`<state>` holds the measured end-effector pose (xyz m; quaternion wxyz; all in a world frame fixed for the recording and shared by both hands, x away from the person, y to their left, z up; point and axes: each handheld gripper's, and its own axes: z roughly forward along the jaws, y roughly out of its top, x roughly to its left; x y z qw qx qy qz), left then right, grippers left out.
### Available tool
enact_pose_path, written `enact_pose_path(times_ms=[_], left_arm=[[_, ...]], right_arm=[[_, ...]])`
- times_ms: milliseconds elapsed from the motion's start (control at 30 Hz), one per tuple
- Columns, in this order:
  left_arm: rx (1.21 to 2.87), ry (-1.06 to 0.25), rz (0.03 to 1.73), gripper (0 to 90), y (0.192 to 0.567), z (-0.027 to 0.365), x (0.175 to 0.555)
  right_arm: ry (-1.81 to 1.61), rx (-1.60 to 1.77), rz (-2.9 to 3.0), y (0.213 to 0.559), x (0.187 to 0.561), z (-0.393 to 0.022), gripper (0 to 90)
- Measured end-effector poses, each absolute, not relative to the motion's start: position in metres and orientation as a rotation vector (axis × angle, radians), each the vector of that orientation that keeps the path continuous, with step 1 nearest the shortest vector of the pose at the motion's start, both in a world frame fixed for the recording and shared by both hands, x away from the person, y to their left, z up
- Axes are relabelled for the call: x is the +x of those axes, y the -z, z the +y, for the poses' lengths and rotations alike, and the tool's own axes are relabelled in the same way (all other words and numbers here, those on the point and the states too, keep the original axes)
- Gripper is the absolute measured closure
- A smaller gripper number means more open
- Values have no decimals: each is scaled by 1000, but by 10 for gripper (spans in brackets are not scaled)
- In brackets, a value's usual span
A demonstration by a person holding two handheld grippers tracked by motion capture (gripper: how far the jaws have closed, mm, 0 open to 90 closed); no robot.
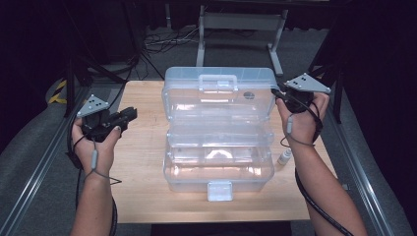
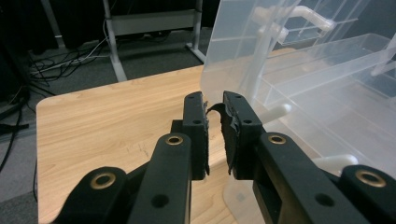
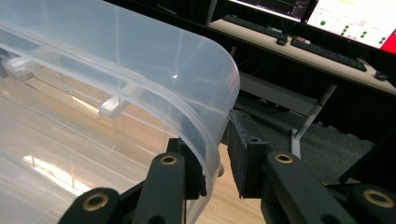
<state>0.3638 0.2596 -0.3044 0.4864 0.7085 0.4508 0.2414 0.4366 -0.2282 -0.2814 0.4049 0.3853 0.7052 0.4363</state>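
We see a big clear plastic box (image 1: 219, 147) sitting open in the middle of the wooden table (image 1: 142, 162), its lid (image 1: 219, 93) standing up at the back. The right gripper (image 1: 281, 94) has the lid's edge between its jaws; we think one pad touches it, but a gap shows by the other. The left gripper (image 1: 132, 114) waits beside the box, its jaws a little apart, holding nothing. A small white bottle (image 1: 284, 157) lies near the box.

The left gripper (image 1: 129, 114) points level toward the middle, its jaws a narrow gap apart with nothing between. The right gripper (image 1: 275, 93) is raised higher, jaws slightly parted, forearm angled inward.
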Motion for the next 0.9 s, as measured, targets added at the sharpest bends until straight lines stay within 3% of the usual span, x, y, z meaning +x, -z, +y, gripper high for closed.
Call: enact_pose_path(times_ms=[900], left_arm=[[1754,-587,1180,756,316,273,351]], right_arm=[[-1027,1037,1835,277,482,-222,828]])
